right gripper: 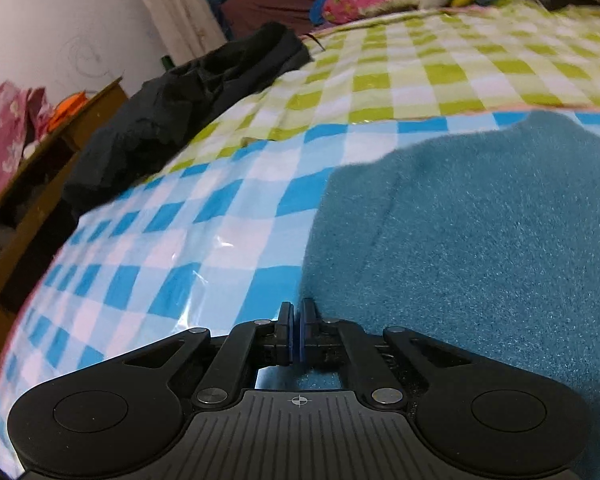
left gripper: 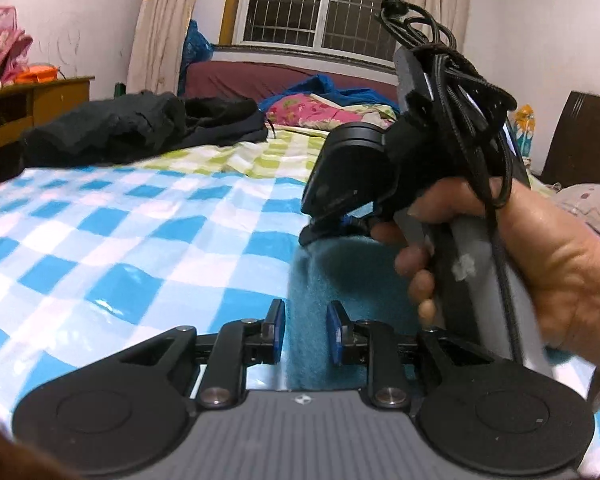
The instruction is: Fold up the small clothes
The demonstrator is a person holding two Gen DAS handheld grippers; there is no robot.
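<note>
Closest to the left wrist lens, the left gripper (left gripper: pixel 306 334) has its blue pads (left gripper: pixel 277 330) set a little apart, a raised strip of the teal fleece garment (left gripper: pixel 328 276) standing between them; whether the pads actually press the cloth cannot be told. From that view the fleece runs away from the camera as a narrow upright band, its long axis pointing toward the far end of the bed, where it meets the right gripper (left gripper: pixel 320 232). A hand (left gripper: pixel 548 256) wraps that gripper's grey handle, with a bundle of black cable (left gripper: pixel 456 68) looped above it.

From the right wrist view, the right gripper (right gripper: pixel 297 330) has its jaws pressed together at the near left edge of the teal fleece garment (right gripper: pixel 480 248); a pucker in the fabric sits at the tips, yet it is unclear that any cloth is caught. Here the garment spreads flat to the right and away, its far edge reaching the seam where blue checks give way to green.

Both grippers carry only a small round emblem on the grey ribbed body; no readable writing shows anywhere.

Beneath lies the glossy blue-checked sheet (left gripper: pixel 112 240), then the green-checked sheet (right gripper: pixel 460 68). Farther off a heap of black clothes (left gripper: pixel 140 128) rests at the left side of the bed, with pink floral bedding (left gripper: pixel 316 112), a wooden desk (left gripper: pixel 36 108) and a barred window (left gripper: pixel 320 4) beyond
</note>
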